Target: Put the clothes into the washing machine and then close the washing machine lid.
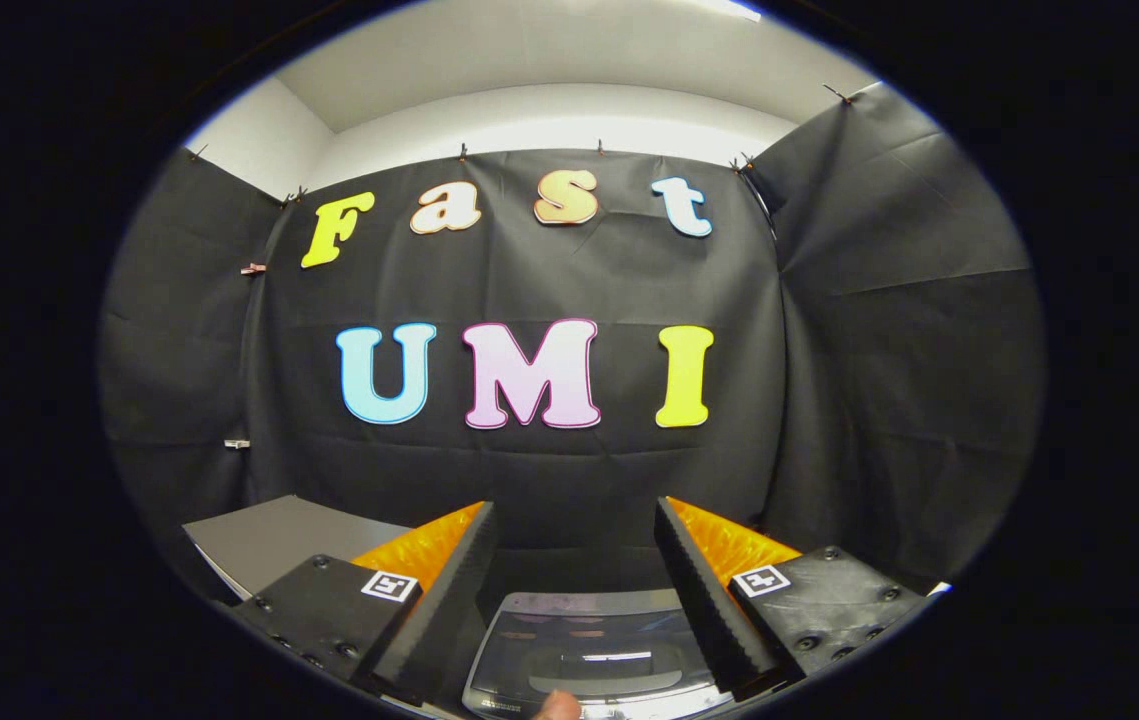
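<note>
My gripper [575, 512] is held up high and level, with its two fingers [449, 580] wide apart and nothing between them, so it is open. Below and between the fingers sits the washing machine [589, 650], seen from above. Its dark glass lid [594, 635] lies flat and reflects a strip of light. A fingertip of a person [557, 706] shows at the machine's near edge. No clothes appear between or ahead of the fingers.
A grey flat surface [274, 540] lies to the left of the left finger, in front of the black cloth wall [549, 470]. The cloth wall closes the space behind and on both sides of the machine.
</note>
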A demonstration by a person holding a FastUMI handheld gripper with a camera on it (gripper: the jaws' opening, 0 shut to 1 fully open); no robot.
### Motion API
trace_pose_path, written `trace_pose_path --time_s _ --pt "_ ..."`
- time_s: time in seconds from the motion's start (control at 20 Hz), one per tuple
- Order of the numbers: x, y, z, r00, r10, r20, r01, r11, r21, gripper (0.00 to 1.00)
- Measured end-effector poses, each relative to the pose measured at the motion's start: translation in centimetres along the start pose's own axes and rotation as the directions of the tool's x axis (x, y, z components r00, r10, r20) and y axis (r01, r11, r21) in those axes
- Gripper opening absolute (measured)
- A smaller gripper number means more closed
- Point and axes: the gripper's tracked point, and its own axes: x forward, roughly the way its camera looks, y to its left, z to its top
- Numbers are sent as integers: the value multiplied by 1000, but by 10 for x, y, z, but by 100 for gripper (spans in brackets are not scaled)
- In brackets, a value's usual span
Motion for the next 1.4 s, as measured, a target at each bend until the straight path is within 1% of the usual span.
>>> trace_pose_path --time_s 0.25,0.4,0.6,0.85,1.0,1.4 --pt "3 2 -1 1000 4 2 -4 1000 18 98" --pt "6 2 -3 1000 1 5 -1 1000 -4 98" --pt "10 2 -14 1000 1 -22 -1 1000 3 98" --pt "14 7 -12 1000 13 -7 -13 1000 13 98" --pt "18 5 -15 1000 7 -14 -7 1000 -2 98" --pt "21 2 -13 1000 -7 -6 7 1000 3 98"
